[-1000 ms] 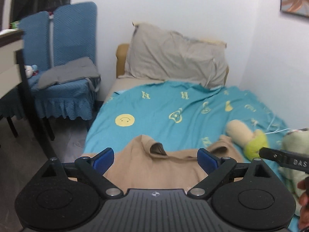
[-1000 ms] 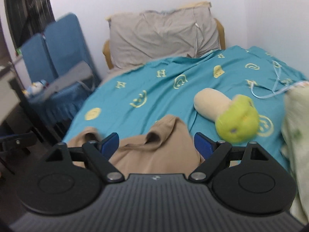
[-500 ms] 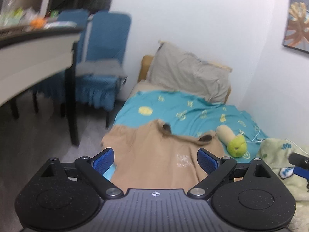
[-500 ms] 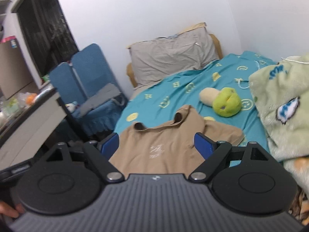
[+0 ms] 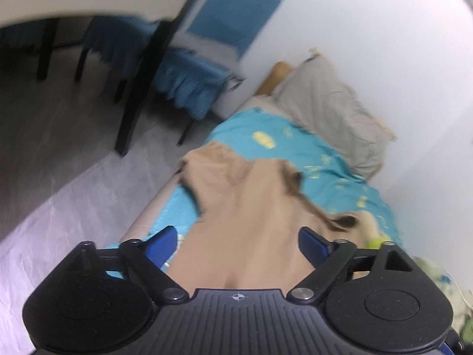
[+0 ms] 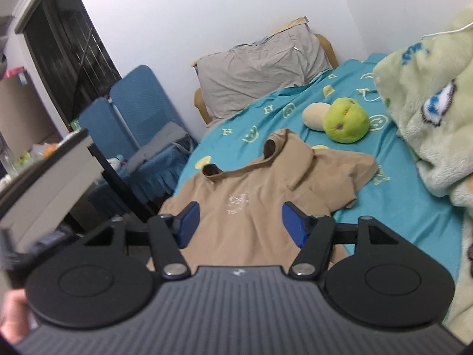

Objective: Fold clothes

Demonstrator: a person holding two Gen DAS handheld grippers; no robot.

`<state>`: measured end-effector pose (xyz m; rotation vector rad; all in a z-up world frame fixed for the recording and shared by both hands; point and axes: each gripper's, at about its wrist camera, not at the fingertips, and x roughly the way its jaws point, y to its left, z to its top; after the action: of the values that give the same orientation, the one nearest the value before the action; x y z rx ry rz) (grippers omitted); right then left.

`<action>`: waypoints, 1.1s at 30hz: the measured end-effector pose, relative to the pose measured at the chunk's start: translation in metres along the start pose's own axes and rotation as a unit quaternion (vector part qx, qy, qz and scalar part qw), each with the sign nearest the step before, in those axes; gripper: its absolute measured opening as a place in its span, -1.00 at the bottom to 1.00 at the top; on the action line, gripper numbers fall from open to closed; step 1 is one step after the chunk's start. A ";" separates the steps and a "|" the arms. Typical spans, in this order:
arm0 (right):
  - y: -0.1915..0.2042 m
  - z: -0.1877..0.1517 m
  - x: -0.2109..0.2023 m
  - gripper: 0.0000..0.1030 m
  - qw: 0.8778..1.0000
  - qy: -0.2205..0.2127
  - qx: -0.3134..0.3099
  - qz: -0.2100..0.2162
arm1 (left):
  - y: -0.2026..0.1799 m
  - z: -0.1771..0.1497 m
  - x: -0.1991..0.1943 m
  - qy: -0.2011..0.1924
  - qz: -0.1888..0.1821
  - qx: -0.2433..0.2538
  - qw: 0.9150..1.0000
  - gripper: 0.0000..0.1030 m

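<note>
A tan short-sleeved shirt [image 6: 260, 189] with a small white print lies spread on the teal bed sheet [image 6: 393, 198], collar toward the pillow. It also shows, blurred and tilted, in the left wrist view [image 5: 251, 207]. My right gripper [image 6: 241, 224] is open and empty above the shirt's lower part. My left gripper [image 5: 241, 244] is open and empty over the shirt's lower left part, near the bed's left edge.
A grey pillow [image 6: 260, 68] leans at the headboard. A green and cream plush toy [image 6: 343, 118] lies right of the shirt. A pale green fleece blanket [image 6: 428, 112] is heaped at the right. Blue chairs [image 6: 139, 112] and a black-legged table [image 6: 47, 171] stand left of the bed.
Both grippers have pulled back from the pillow end toward the foot of the bed. The left view has tilted and swung toward the floor. The whole shirt has come into view.
</note>
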<state>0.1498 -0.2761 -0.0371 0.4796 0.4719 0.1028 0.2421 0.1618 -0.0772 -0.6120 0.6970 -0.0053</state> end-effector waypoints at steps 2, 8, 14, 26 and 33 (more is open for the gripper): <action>-0.001 -0.001 0.006 -0.20 1.000 0.001 -0.005 -0.005 | 0.012 0.012 0.028 0.006 0.006 -0.031 0.999 0.62; -0.019 0.003 0.037 -0.20 1.000 0.009 0.024 -0.014 | 0.040 0.037 0.112 0.006 -0.007 -0.116 0.993 0.62; -0.036 0.006 0.076 -0.19 0.999 0.024 0.037 -0.025 | 0.045 0.054 0.187 -0.010 0.021 -0.129 0.991 0.59; -0.061 0.002 0.124 -0.18 0.996 0.055 0.054 -0.048 | 0.045 0.090 0.236 -0.050 0.044 -0.071 0.995 -0.95; -0.060 -0.001 0.118 -0.18 0.996 0.054 0.051 -0.055 | 0.048 0.107 0.179 -0.141 0.023 -0.056 0.988 -0.97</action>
<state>0.2536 -0.3047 -0.1152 0.5483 0.6107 -0.0016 0.4354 0.2209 -0.1457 -0.6889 0.4389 0.1614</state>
